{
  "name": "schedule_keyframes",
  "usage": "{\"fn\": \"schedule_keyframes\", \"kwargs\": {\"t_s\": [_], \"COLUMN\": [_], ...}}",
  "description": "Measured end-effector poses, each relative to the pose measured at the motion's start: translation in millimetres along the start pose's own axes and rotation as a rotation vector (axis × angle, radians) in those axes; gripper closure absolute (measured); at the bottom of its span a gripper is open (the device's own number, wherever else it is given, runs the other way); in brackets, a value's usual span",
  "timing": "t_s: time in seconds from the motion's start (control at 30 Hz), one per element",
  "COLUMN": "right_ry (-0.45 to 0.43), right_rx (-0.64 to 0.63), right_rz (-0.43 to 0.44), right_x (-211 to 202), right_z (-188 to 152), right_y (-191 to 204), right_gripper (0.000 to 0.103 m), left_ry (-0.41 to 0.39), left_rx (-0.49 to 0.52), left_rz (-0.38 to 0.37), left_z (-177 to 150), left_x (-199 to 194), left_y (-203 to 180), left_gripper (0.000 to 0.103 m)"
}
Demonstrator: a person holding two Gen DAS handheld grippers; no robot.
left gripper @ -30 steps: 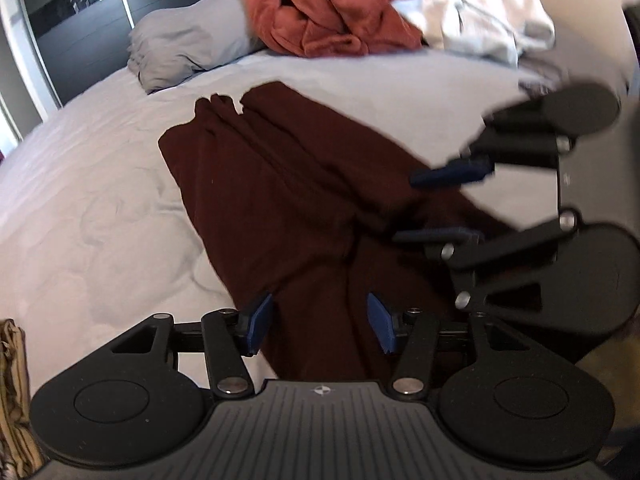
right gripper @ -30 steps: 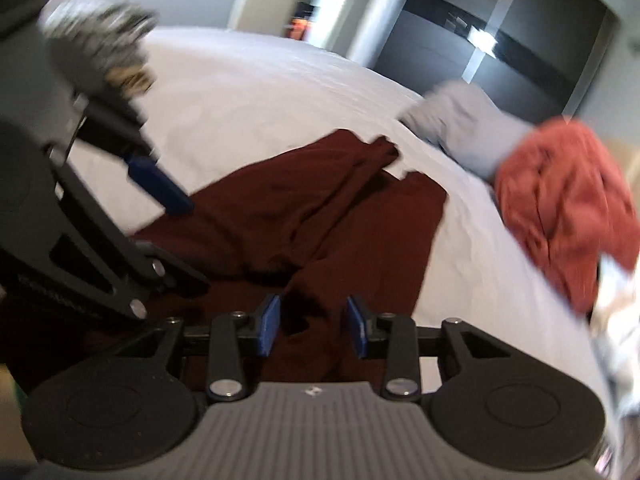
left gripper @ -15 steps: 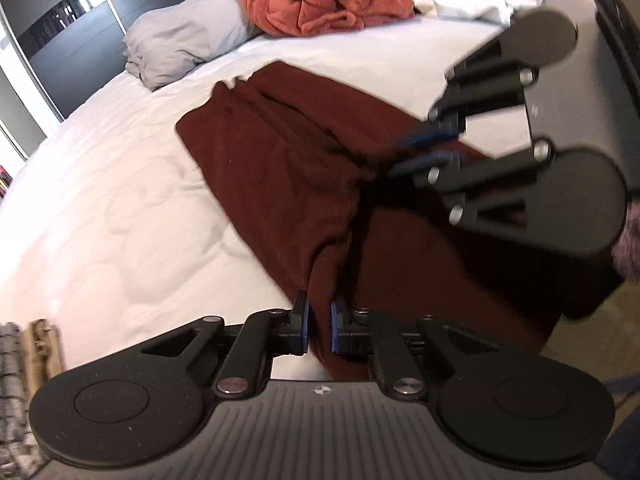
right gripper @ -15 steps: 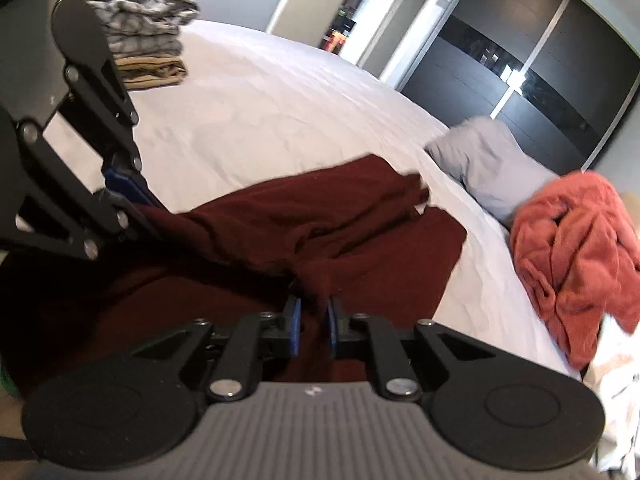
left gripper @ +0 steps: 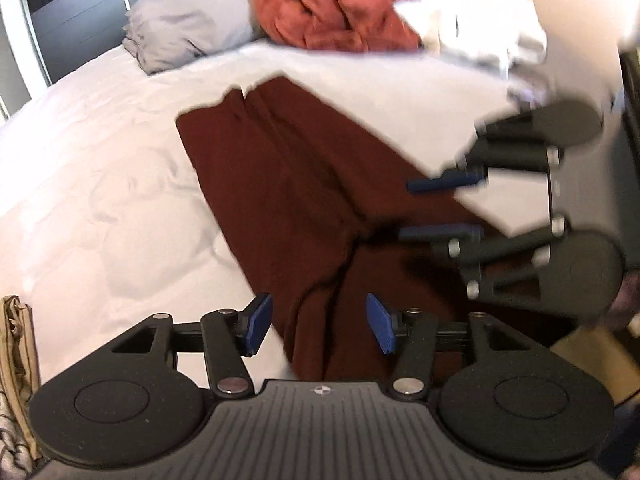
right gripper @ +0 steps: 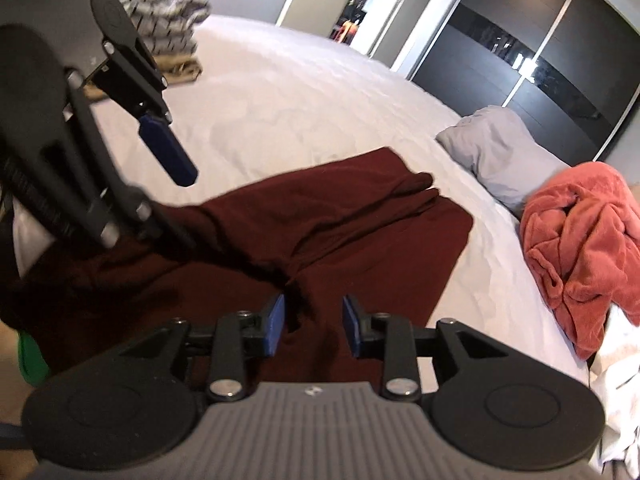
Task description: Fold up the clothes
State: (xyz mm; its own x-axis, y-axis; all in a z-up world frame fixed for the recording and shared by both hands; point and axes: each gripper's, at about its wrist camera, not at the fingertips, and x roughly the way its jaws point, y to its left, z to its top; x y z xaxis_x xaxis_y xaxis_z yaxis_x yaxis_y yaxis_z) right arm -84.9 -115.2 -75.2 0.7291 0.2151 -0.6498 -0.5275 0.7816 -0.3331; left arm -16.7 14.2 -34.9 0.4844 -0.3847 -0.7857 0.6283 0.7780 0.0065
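Note:
A dark maroon garment lies lengthwise on the white bed, with a loose fold running down its middle. My left gripper hovers over the near end. Its jaws are opening, and the fold lies under the gap, untouched by the blue pads. In the right wrist view my right gripper hangs above the same garment. Its jaws are also opening, narrower, with cloth below them and nothing pressed. The right gripper shows at the right of the left wrist view. One blue pad of the left gripper shows at the left.
A salmon fleece heap, a grey pillow and crumpled white clothes lie at the far end of the bed. A stack of folded clothes sits at a corner. Dark wardrobe doors stand beyond.
Half a second ago both grippers were shut on folds of the maroon garment. Both have since let go and opened, and the left one has lifted away.

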Motion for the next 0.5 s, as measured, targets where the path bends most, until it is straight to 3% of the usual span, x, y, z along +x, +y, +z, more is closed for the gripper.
{"fn": "schedule_keyframes", "kwargs": {"t_s": [0.1, 0.3, 0.5], "right_ry": [-0.020, -0.029, -0.032], "right_rx": [0.076, 0.201, 0.353], "right_rz": [0.007, -0.082, -0.118], "right_x": [-8, 8, 40], "right_z": [0, 4, 11], "right_y": [-12, -49, -93], "right_gripper": [0.068, 0.068, 0.066], "left_ry": [-0.038, -0.065, -0.097], "left_rx": [-0.077, -0.208, -0.196], "left_rz": [-0.003, 0.059, 0.106], "left_z": [13, 41, 76], "left_x": [-2, 22, 60], "left_y": [15, 38, 44], "left_gripper": [0.053, 0.053, 0.053]}}
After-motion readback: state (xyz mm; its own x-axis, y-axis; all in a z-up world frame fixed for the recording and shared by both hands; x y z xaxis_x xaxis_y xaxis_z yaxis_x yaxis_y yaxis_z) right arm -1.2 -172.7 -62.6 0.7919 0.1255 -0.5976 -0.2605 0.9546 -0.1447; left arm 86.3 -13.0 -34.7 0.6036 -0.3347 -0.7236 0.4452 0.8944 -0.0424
